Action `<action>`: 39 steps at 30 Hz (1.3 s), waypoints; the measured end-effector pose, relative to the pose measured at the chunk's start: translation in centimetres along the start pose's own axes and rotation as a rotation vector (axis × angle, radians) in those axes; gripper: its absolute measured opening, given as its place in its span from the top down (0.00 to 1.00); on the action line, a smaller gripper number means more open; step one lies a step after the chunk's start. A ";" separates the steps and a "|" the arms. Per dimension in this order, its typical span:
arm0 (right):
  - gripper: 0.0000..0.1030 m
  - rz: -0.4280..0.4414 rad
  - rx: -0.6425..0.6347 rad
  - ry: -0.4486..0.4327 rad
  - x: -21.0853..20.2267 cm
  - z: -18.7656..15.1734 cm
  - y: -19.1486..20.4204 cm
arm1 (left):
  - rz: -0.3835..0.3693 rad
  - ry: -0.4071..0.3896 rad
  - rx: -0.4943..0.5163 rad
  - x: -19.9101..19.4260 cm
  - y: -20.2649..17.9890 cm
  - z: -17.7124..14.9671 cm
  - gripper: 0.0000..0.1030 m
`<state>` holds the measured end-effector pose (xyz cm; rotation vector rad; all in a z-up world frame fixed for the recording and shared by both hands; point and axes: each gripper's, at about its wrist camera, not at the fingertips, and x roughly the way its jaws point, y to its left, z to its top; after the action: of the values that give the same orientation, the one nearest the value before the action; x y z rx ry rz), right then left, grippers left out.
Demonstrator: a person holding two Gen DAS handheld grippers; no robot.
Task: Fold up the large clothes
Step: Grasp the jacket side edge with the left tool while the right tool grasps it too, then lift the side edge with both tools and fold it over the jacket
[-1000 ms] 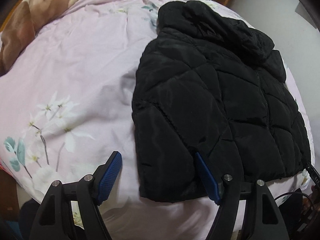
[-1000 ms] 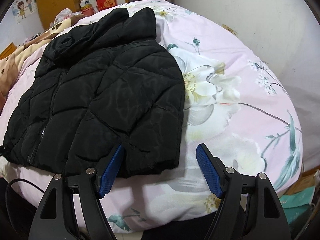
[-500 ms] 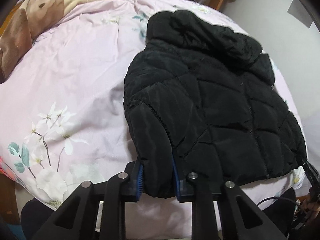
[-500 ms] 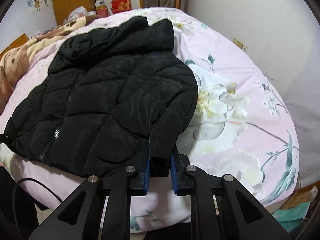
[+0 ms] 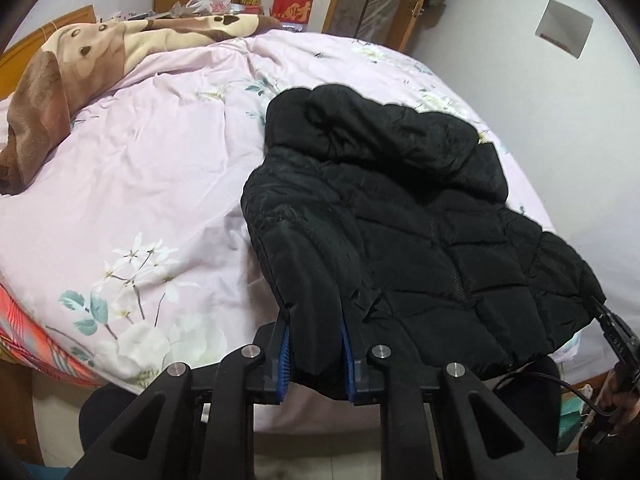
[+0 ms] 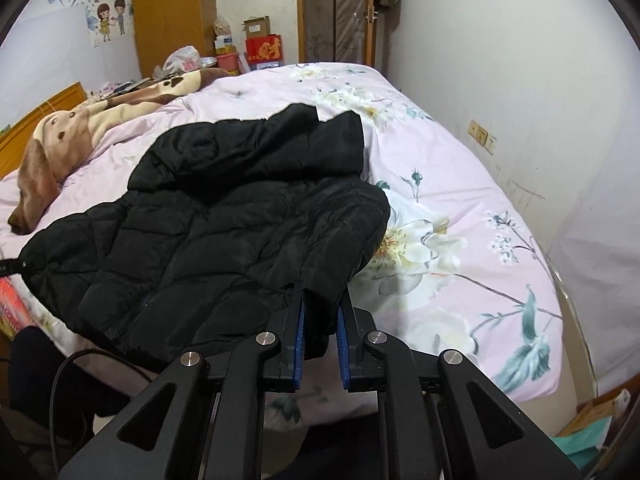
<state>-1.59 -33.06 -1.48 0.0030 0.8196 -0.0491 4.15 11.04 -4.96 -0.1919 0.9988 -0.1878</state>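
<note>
Between both grippers' pads, black jacket (image 5: 400, 220) sleeve cuffs, pinched, lifted

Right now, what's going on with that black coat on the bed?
A person is folding a black puffer jacket laid on a bed with a pink floral duvet, using two handheld grippers. The left gripper is clamped on one bottom corner of the jacket, and the right gripper is clamped on the other. Both corners are lifted off the duvet, while the hood end lies farther up the bed. A brown and cream blanket sits near the headboard.
</note>
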 end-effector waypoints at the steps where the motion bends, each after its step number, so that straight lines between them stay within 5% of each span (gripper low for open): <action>1: 0.87 0.003 -0.003 -0.003 -0.5 0.0 0.0 | -0.001 -0.007 0.001 -0.3 0.0 0.1 0.80; 11: 0.88 0.002 -0.053 -0.048 -0.9 4.2 0.9 | -0.012 -0.056 0.024 -0.6 -1.5 4.8 0.80; 23: 0.88 -0.030 -0.080 -0.068 2.1 13.9 2.5 | -0.014 -0.104 0.001 1.6 -2.7 16.7 0.80; 32: 0.88 -0.041 -0.052 0.012 8.8 21.9 1.5 | 0.010 -0.059 -0.075 7.8 -1.5 26.4 0.80; 39: 0.88 -0.046 -0.031 0.097 14.8 26.8 0.7 | 0.046 0.010 -0.121 13.7 -0.2 30.8 0.78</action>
<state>28.09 -33.53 5.99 -0.0433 0.9178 -0.0803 37.44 9.76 0.16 -0.2785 1.0242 -0.0860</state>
